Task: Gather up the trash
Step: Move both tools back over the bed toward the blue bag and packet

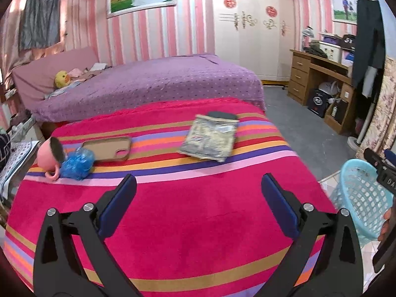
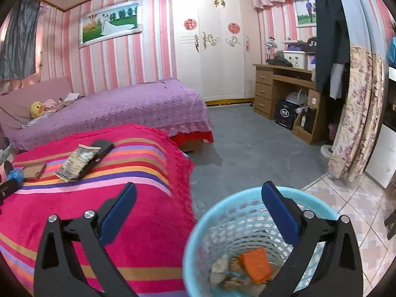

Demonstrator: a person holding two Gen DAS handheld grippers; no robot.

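1. Now both the left tongs (image 1: 199,190) and right tongs (image 2: 199,198) gape empty.
2. Below the right, a pale-blue plastic mesh basket (image 2: 198,225) holds wrappers.
3. Next likely target: the crumpled grey foil packet (image 1: 210,139) on the striped surface (image 1: 173,210); the left must reach forward and close.

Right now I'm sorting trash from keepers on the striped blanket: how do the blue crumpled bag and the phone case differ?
The blue crumpled bag is a bunched, shiny lump; the phone case lies flat and keeps a rigid shape. The bag is bright blue, the case tan with a dark rim. The bag lies against the pink mug; the case lies behind the bag. Both rest on the striped blanket, in neither gripper.
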